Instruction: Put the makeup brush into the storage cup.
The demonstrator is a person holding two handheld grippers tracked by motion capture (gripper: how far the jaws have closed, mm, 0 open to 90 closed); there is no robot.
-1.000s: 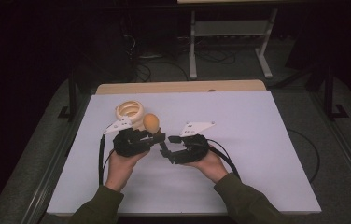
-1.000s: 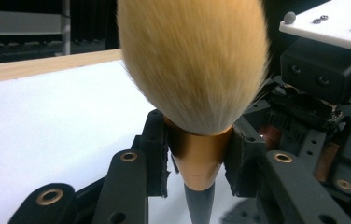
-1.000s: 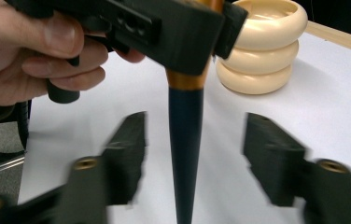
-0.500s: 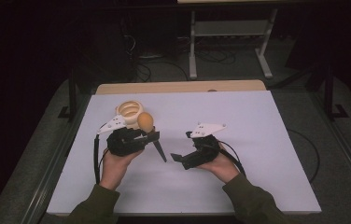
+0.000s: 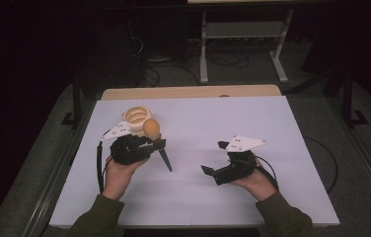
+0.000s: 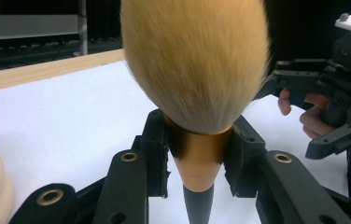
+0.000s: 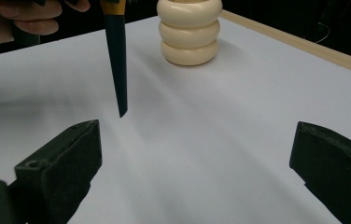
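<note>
We hold a makeup brush [image 6: 197, 88] bristles-up in the left gripper [image 5: 146, 147], clamped on its copper collar, just beside the cream ribbed holder [image 5: 137, 117]. The right gripper [image 5: 219, 159] has just spread wide, empty, well apart from the holder. To seat it, tip the handle over the holder's mouth; nothing else crowds the white table [image 5: 272, 128].

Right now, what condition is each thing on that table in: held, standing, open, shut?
Makeup brush: held off the table, bristles up, handle pointing down.
Left gripper: shut on the brush's gold collar.
Right gripper: jaws wide apart after just opening, nothing between them.
Cream ribbed holder: standing upright on the white table, apart from both grippers.
</note>
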